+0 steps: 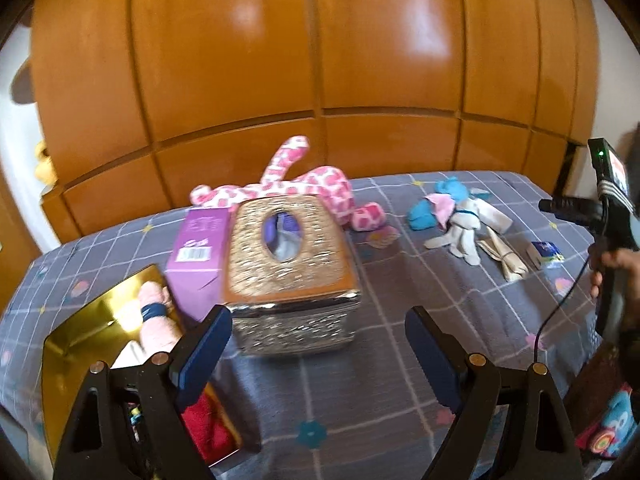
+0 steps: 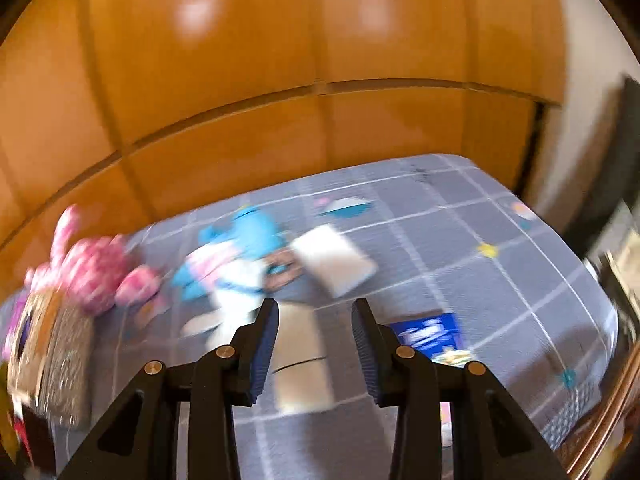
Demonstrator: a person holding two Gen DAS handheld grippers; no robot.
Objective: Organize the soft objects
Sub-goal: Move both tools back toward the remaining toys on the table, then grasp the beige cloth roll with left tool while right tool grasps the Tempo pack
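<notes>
My left gripper (image 1: 318, 354) is open and empty, low over the grey checked bedspread (image 1: 380, 380), just in front of a gold tissue box (image 1: 290, 272). A pink spotted plush (image 1: 304, 188) lies behind the box. A blue and white plush (image 1: 460, 220) lies to the right, with beige rolled socks (image 1: 506, 258) beside it. My right gripper (image 2: 315, 344) is open and empty above the beige socks (image 2: 302, 364); this view is blurred. The blue and white plush (image 2: 240, 264) and the pink plush (image 2: 96, 276) lie to its left.
A gold tray (image 1: 80, 344) at the left holds pink and red soft items. A purple box (image 1: 200, 256) stands beside the tissue box. A small blue packet (image 1: 546, 254) lies at the right, also in the right wrist view (image 2: 430, 334). A wooden headboard (image 1: 300, 60) backs the bed.
</notes>
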